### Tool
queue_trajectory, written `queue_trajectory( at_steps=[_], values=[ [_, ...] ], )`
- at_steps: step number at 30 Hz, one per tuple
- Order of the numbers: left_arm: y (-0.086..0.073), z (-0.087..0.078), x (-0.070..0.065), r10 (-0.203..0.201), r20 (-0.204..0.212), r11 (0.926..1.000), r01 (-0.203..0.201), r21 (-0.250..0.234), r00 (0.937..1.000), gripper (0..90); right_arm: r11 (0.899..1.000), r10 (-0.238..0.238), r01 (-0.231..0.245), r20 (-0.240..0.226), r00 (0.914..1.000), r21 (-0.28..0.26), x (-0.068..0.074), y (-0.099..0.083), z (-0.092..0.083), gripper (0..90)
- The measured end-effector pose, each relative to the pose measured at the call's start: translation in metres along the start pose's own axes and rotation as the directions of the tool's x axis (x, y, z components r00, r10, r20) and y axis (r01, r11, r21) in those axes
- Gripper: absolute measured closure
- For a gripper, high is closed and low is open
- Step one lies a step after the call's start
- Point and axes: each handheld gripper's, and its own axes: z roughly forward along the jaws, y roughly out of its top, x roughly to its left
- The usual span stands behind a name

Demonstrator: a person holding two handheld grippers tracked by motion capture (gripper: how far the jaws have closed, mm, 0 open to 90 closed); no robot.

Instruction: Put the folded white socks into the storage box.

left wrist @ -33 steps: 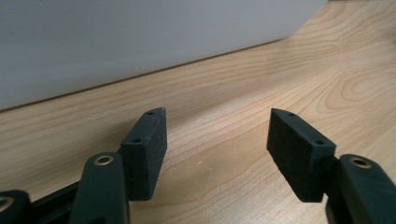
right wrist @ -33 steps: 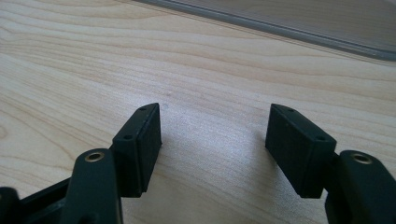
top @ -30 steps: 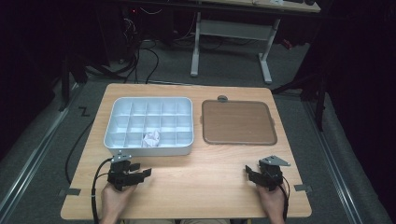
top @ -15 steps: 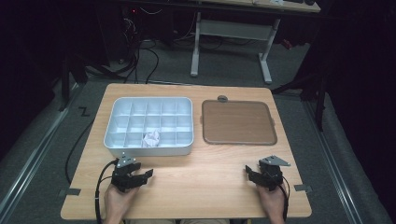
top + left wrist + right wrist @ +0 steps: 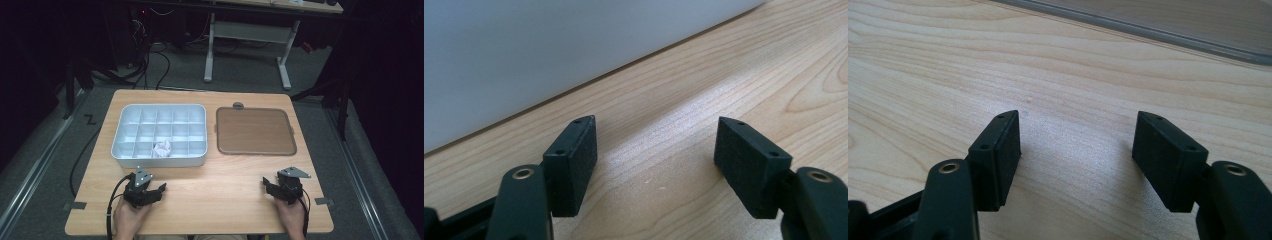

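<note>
A white tray (image 5: 131, 150) divided into several compartments lies at the table's left half, with a crumpled white wad (image 5: 162, 148) in a front-row compartment. In front of it, my left gripper (image 5: 156, 191) rests low over the wood. It is open, its jaws have just been opening, and nothing is between them. In the left gripper view the left gripper (image 5: 656, 145) faces the tray's white wall (image 5: 549, 50). My right gripper (image 5: 270, 186) sits open and empty near the front right. The right gripper view shows the right gripper (image 5: 1078, 145) over bare wood.
A flat brown tray (image 5: 255, 131) with rounded corners lies right of the white tray; its grey rim (image 5: 1173, 25) shows ahead of the right gripper. A small grey disc (image 5: 238, 105) sits behind it. Bare wood spans the table's front between the hands.
The left gripper has shifted slightly to the right in front of the white tray. The right gripper has kept still.
</note>
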Motion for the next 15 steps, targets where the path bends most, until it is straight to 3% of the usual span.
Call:
queue_trajectory(
  at_steps=[15],
  values=[
    [-0.0004,-0.0001,-0.0003,-0.003,-0.006,1.0,0.003,-0.005,1.0,33.3,1.0,0.0,0.0,0.0,1.0,0.0,0.0,0.0,0.0,36.2]
  ],
)
